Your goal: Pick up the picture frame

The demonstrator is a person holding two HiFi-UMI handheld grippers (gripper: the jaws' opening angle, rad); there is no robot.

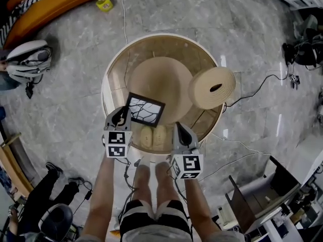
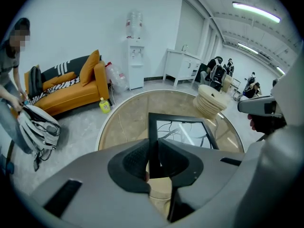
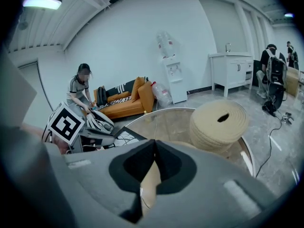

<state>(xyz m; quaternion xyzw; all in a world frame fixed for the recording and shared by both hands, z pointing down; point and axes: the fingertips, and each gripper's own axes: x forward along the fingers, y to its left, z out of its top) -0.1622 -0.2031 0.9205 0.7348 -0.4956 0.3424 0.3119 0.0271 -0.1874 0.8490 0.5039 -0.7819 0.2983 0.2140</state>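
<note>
— Left gripper (image 2: 153,160)?
— Clamped on the near-left corner of the picture frame (image 1: 145,110), over the round glass table (image 1: 108,69).
— Right gripper (image 3: 153,148)?
— Pressed together, empty, just beside.
— Farther out?
— Beige roll (image 1: 212,87) at the table's right rim.

Black picture frame (image 1: 145,109), beige roll (image 1: 204,92), orange sofa (image 2: 71,91), grey marbled floor (image 1: 242,24)

Left gripper (image 1: 122,116): jaws clamped on the edge of the picture frame (image 1: 146,110). Right gripper (image 1: 180,131): jaws together, empty. Both point forward and downward.
</note>
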